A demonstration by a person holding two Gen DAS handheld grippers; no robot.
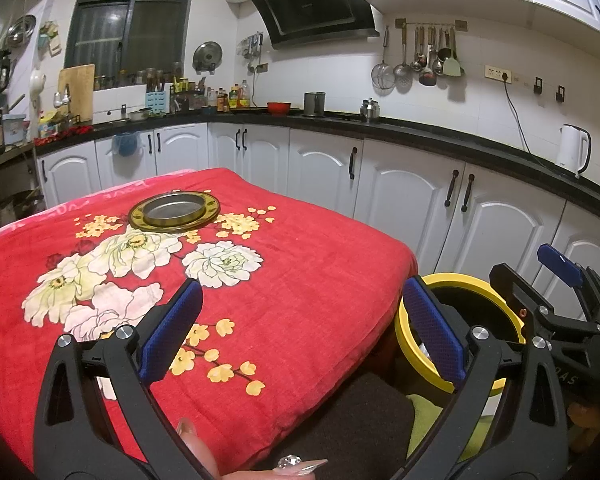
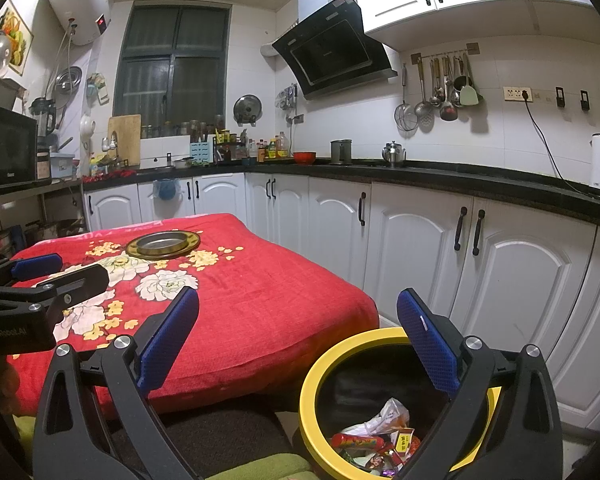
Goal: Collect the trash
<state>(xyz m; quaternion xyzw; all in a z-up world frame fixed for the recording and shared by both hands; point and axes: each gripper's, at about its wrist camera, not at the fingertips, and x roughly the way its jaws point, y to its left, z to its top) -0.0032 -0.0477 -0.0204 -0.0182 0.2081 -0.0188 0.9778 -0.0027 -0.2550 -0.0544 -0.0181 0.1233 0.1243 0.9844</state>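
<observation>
Nearest to me, my right gripper (image 2: 298, 334) hangs with its blue-padded fingers spread wide and nothing between them, poised above the round yellow-rimmed bin with a black liner (image 2: 312, 384) that stands on the floor just beside the table's near corner. Down inside it lies the trash: a crumpled pale plastic wrapper (image 2: 384, 416), a red tube-shaped snack packet (image 2: 356, 442) and a heap of small bright packets beneath.

All of it looks light, thin and crinkly, so I judge it would crush under the pads rather than resist. The glossy film may slide, so a pinch across a bunched fold or a sealed end seam should hold better than one on a flat face.

My left gripper (image 1: 302, 326) is likewise gaping and empty, hovering over the near edge of the red floral blanket covering the table (image 1: 320, 264); a fingertip with a long decorated nail shows at the bottom of that view.

I see no loose rubbish on the cloth from either camera, which suggests the collecting is near its end. Farther along the cloth rests a round brass-rimmed metal dish (image 1: 174, 210), apparently empty, which I take for tableware and not trash.

Beyond stand white cabinet doors (image 2: 416, 240) beneath a black countertop (image 2: 440, 178) crowded with bottles and pots.
</observation>
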